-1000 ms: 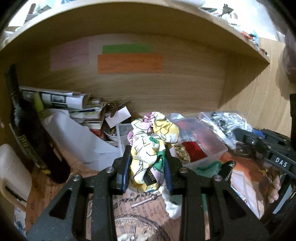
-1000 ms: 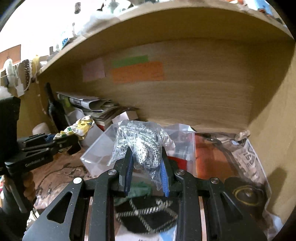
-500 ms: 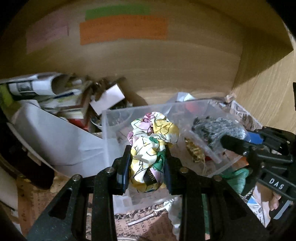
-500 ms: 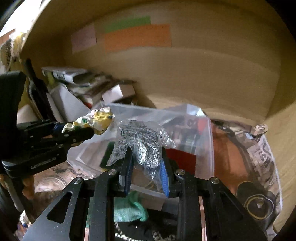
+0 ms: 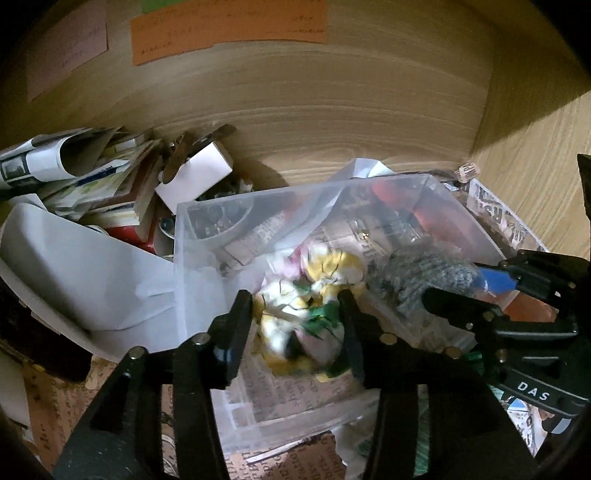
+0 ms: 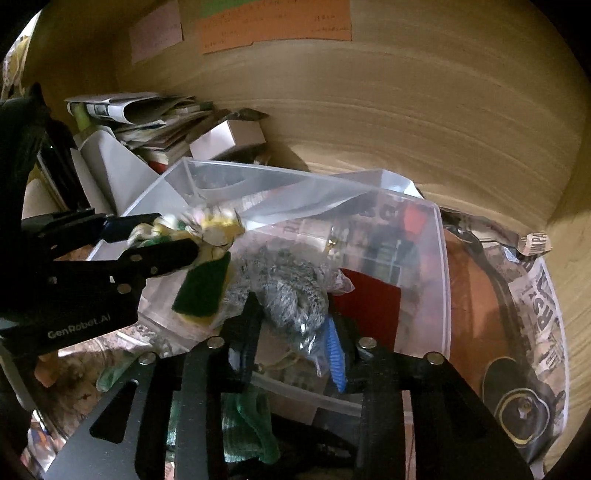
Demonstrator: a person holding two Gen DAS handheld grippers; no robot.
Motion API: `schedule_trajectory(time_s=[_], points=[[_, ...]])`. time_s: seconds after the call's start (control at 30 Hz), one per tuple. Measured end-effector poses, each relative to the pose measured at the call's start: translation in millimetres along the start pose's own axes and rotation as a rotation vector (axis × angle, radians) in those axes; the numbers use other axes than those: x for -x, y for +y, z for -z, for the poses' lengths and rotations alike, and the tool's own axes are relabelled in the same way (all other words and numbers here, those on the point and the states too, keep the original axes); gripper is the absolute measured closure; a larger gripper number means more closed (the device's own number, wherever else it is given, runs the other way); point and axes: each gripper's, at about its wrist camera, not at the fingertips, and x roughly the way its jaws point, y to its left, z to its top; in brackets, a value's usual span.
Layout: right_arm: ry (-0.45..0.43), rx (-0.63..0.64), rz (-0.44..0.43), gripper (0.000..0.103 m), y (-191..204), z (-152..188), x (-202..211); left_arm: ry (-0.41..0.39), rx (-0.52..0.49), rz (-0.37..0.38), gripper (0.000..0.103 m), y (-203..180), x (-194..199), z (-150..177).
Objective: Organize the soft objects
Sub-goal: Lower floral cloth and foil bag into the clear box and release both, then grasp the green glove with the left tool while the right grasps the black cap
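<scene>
My left gripper [image 5: 295, 306] has opened over the clear plastic bin [image 5: 195, 236]; the yellow, white and green floral cloth [image 5: 306, 317] sits blurred between the spread fingers, low in the bin. It also shows in the right wrist view [image 6: 210, 229] at the left gripper's [image 6: 173, 240] tips. My right gripper [image 6: 291, 317] has its fingers spread around the clear bag of grey knit fabric [image 6: 291, 291], which lies inside the bin [image 6: 443, 266]. That bag also shows in the left wrist view [image 5: 424, 273], beside the cloth.
The bin stands in a wooden shelf bay [image 5: 332, 110] with an orange note [image 5: 229, 29] on the back wall. Papers and a white box [image 5: 195, 177] pile at the left. Newspaper [image 6: 543, 314] lines the shelf at right. A green cloth [image 6: 251, 424] lies before the bin.
Both grippers moved forward and down into the bin. Both sets of fingers have spread wider, and the floral cloth and the bagged knit have dropped lower in the bin.
</scene>
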Motion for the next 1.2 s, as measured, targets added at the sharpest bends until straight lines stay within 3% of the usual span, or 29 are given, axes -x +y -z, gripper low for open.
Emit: schedule_trajectory(time_s=[0.17, 0.7, 0.87, 1.2], points=[[-0.045, 0.010, 0.013, 0.051, 0.7, -2.2, 10.6, -0.023, 0.008, 0.000, 0.045, 1.2, 10.3, -0.4], [-0.266, -0.023, 0.066, 0.039, 3.5, 21.1, 97.5, -0.196, -0.031, 0.086, 0.032, -15.8, 98.4, 23.3], [-0.269, -0.046, 0.072, 0.036, 6.2, 39.7, 103.0, -0.175, -0.050, 0.142, 0.032, -28.8, 100.8, 37.7], [-0.155, -0.085, 0.065, 0.033, 4.2, 68.7, 70.8, -0.056, -0.087, 0.232, 0.032, -55.5, 73.8, 67.8]])
